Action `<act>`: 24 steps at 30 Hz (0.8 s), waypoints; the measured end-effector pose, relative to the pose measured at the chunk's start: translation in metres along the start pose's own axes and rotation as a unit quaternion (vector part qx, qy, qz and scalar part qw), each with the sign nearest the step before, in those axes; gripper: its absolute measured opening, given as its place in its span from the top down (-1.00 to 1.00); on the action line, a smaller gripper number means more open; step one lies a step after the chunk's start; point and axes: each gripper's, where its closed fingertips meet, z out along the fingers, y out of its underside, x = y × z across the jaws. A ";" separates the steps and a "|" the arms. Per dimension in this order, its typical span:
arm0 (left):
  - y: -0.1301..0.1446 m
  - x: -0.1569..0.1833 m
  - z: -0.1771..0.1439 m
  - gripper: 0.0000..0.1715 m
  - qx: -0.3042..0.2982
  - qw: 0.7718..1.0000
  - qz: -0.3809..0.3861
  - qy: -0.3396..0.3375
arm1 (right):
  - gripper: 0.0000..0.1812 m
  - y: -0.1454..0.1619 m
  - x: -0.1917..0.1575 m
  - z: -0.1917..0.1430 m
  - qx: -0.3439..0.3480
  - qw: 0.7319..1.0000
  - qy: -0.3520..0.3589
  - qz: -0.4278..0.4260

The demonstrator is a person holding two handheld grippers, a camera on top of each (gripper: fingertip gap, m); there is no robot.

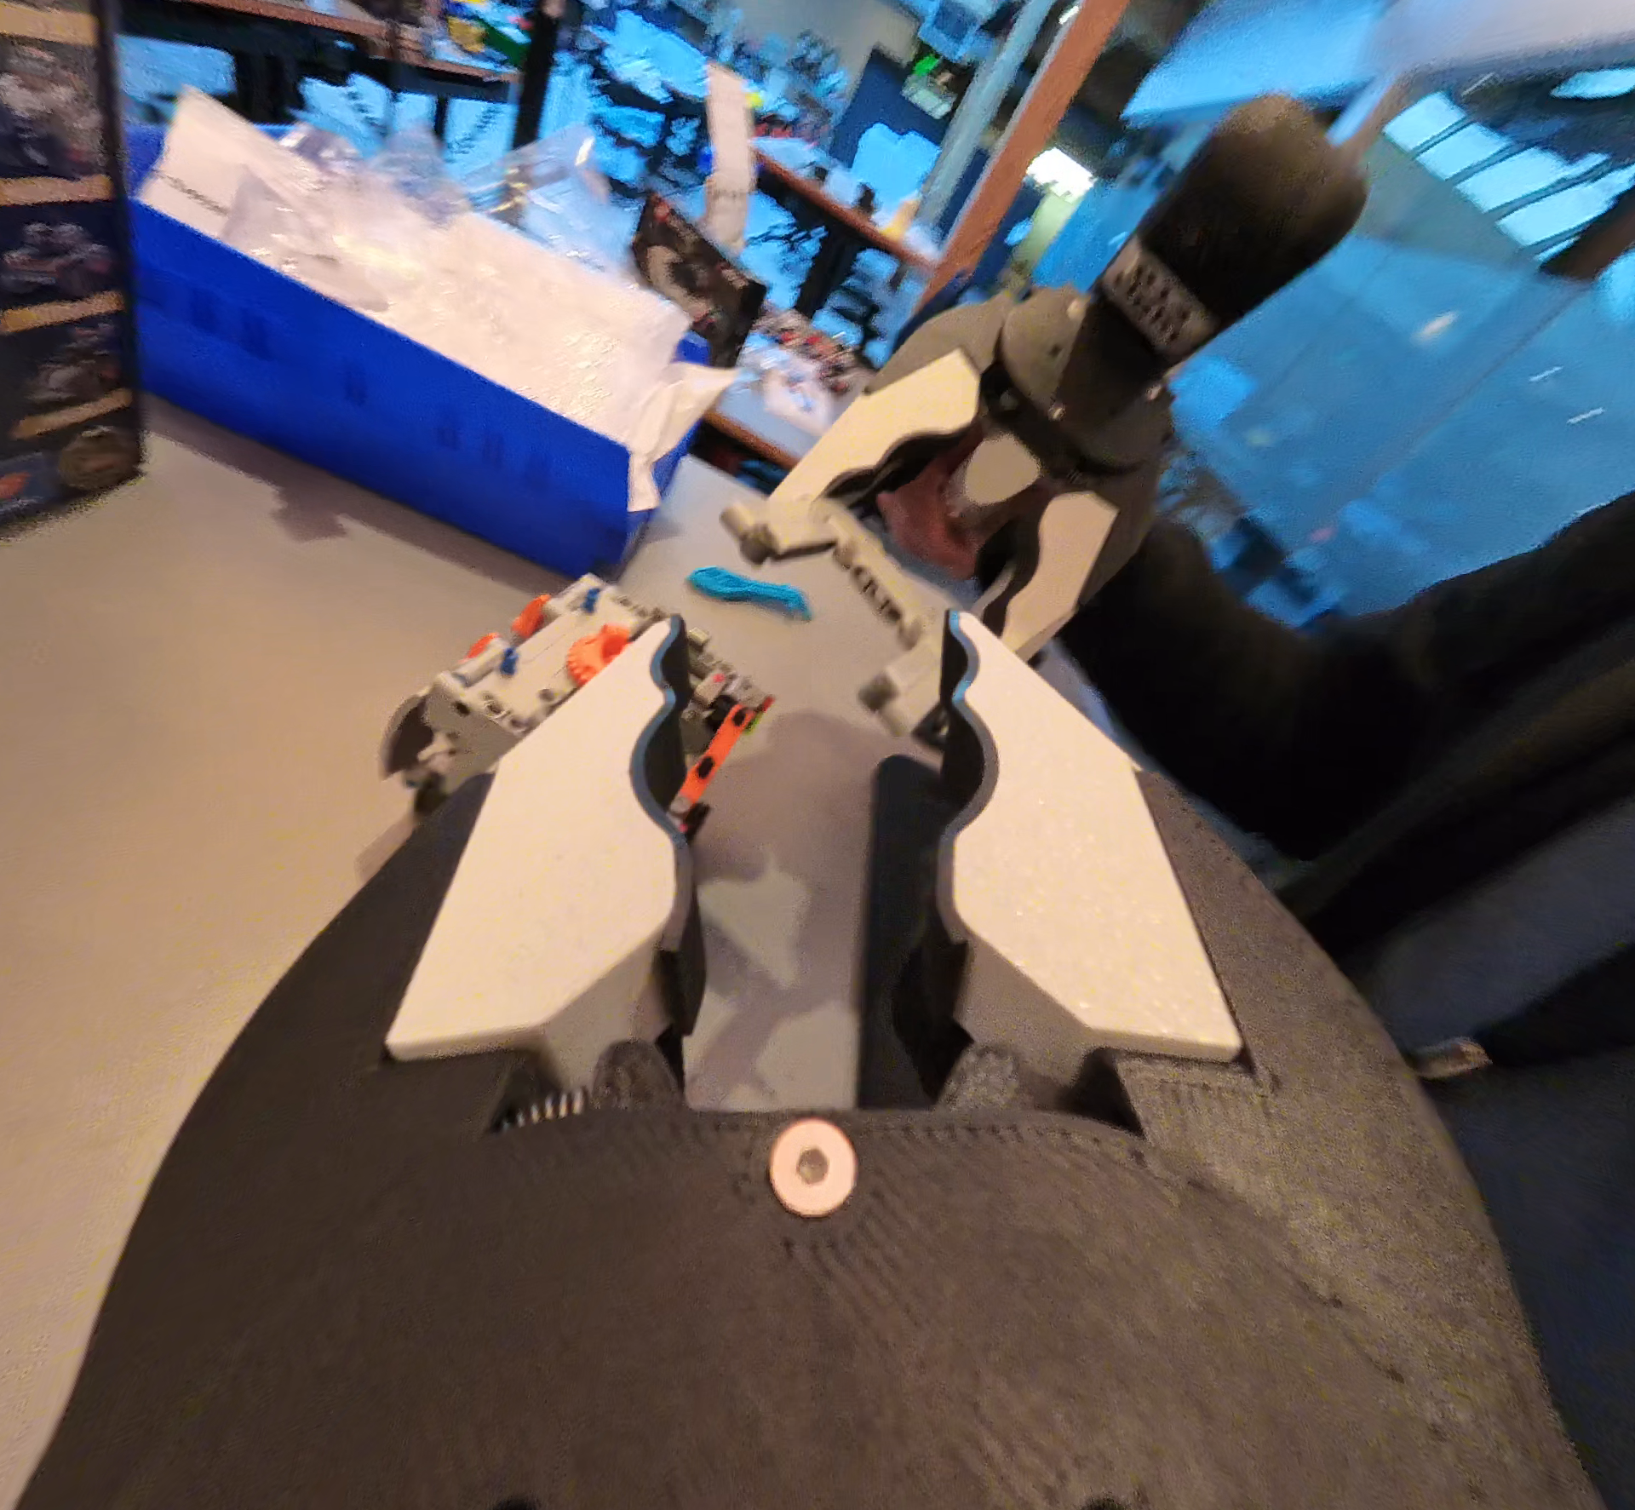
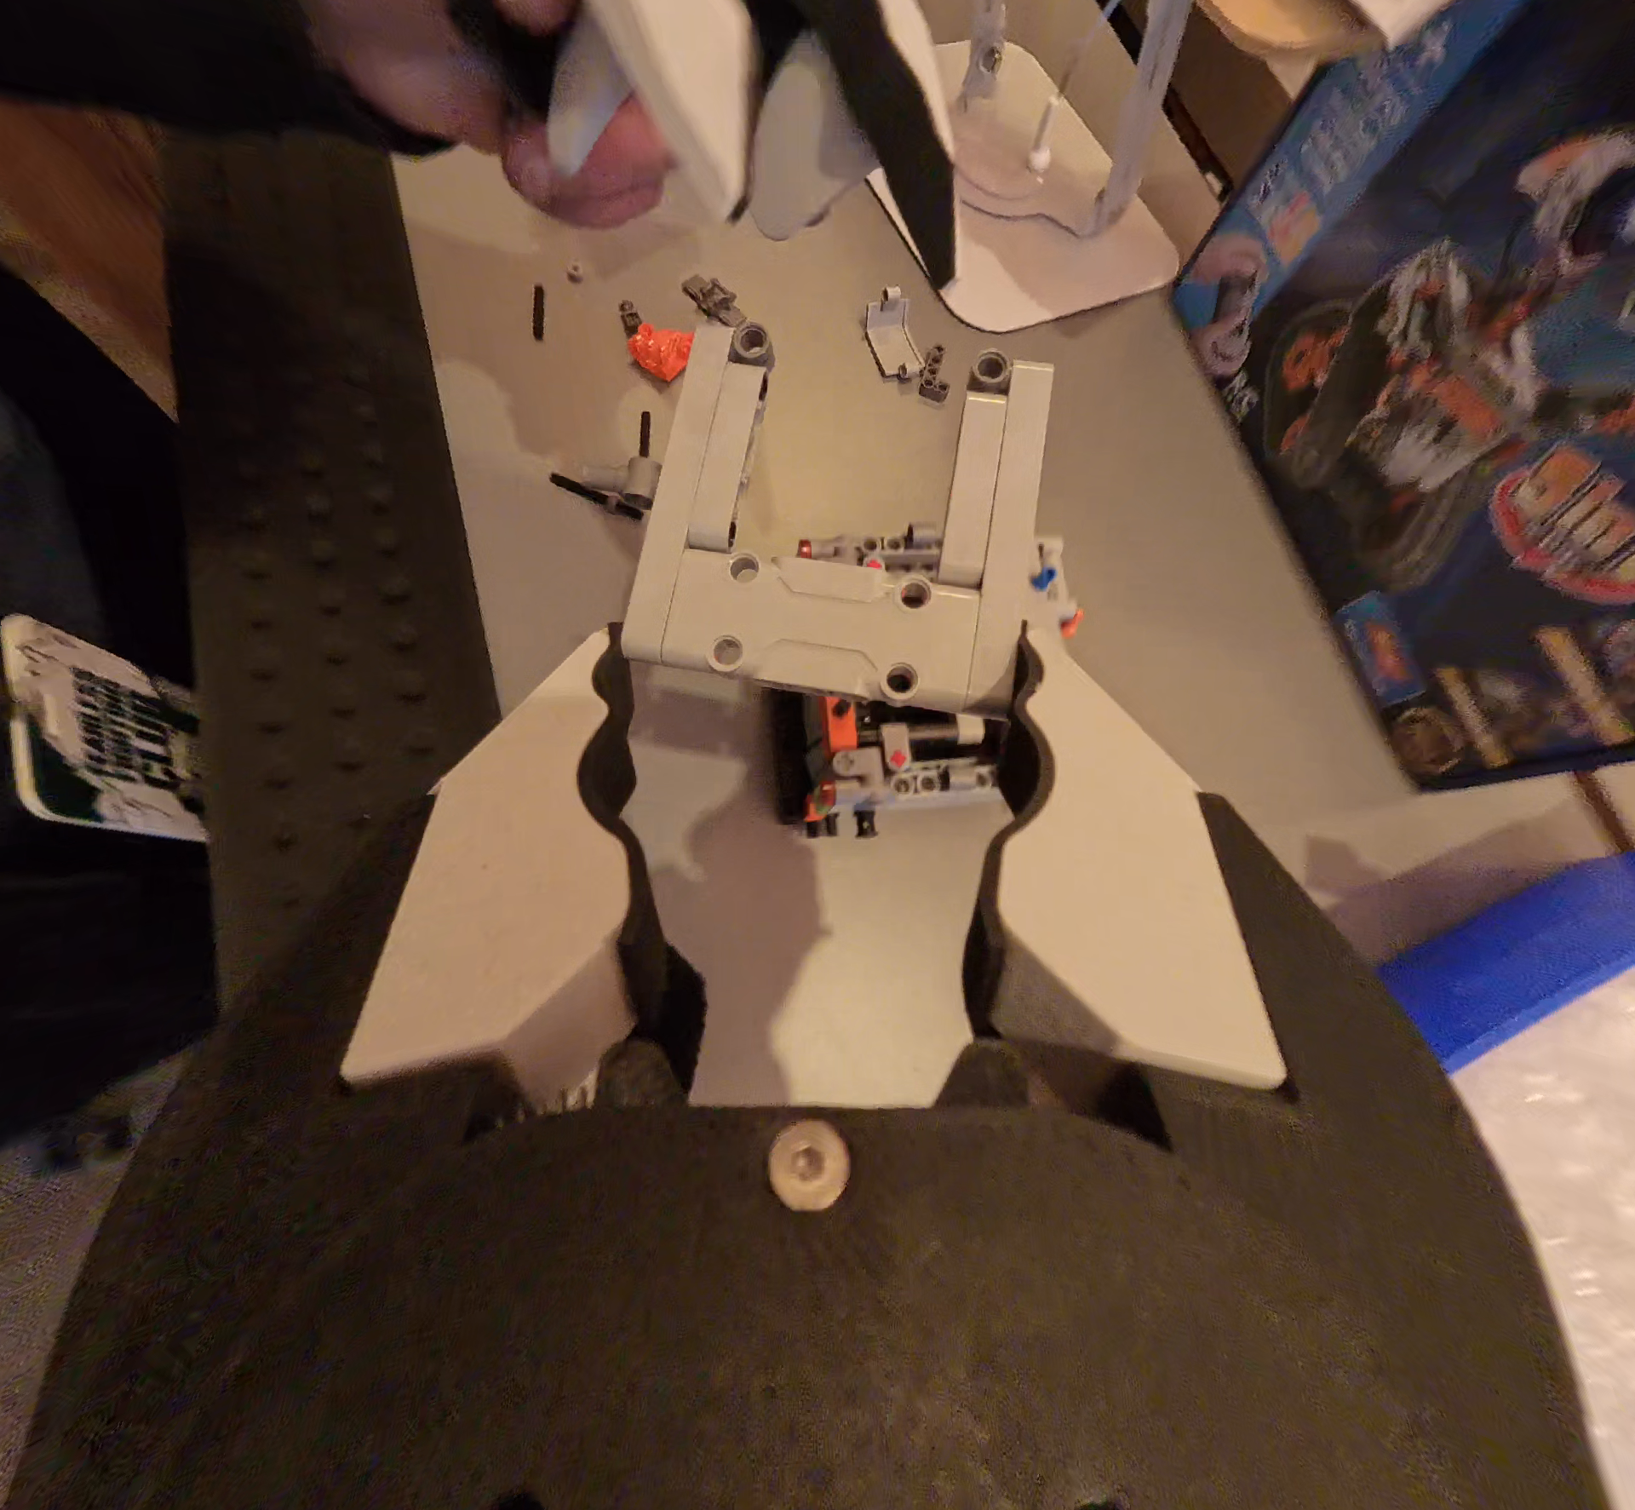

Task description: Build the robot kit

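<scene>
The right gripper (image 2: 818, 653) is clamped on a grey frame (image 2: 823, 583) at mid-frame, above a brick model (image 2: 894, 760) on the table (image 2: 1150, 583). The left gripper (image 1: 814, 653) stands apart, empty, the model (image 1: 531, 680) just left of its tips. A blue bin (image 1: 372, 397) sits upper left.

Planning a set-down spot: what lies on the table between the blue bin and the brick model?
Nothing; the left wrist view shows bare table between blue bin and brick model.
</scene>
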 end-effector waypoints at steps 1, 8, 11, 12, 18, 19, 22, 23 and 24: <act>-0.006 -0.002 -0.002 0.37 0.008 1.000 -0.022 0.009 | 0.08 -0.004 -0.003 0.002 -0.010 1.000 0.001 -0.027; 0.000 -0.002 -0.007 0.41 -0.047 0.992 -0.098 0.057 | 0.08 -0.021 -0.015 0.019 -0.074 0.979 0.022 -0.189; 0.011 0.004 -0.003 0.59 -0.075 0.990 -0.101 0.068 | 0.08 -0.026 -0.017 0.025 -0.077 0.973 0.026 -0.218; 0.010 0.005 -0.003 0.69 -0.068 0.990 -0.103 0.070 | 0.08 -0.027 -0.017 0.026 -0.078 0.971 0.027 -0.225; 0.007 0.002 -0.005 0.72 -0.040 0.989 -0.123 0.075 | 0.08 -0.033 -0.015 0.028 -0.075 0.966 0.035 -0.245; 0.006 0.003 -0.005 0.76 -0.036 0.988 -0.125 0.078 | 0.08 -0.033 -0.015 0.028 -0.076 0.965 0.034 -0.247; 0.004 0.007 -0.005 0.92 -0.025 0.987 -0.127 0.093 | 0.08 -0.031 -0.012 0.029 -0.083 0.964 0.037 -0.251; 0.002 0.008 -0.005 0.94 -0.020 0.986 -0.132 0.102 | 0.08 -0.031 -0.011 0.029 -0.081 0.964 0.037 -0.250; 0.001 0.008 -0.005 0.94 -0.013 0.986 -0.134 0.102 | 0.08 -0.031 -0.010 0.029 -0.079 0.965 0.038 -0.248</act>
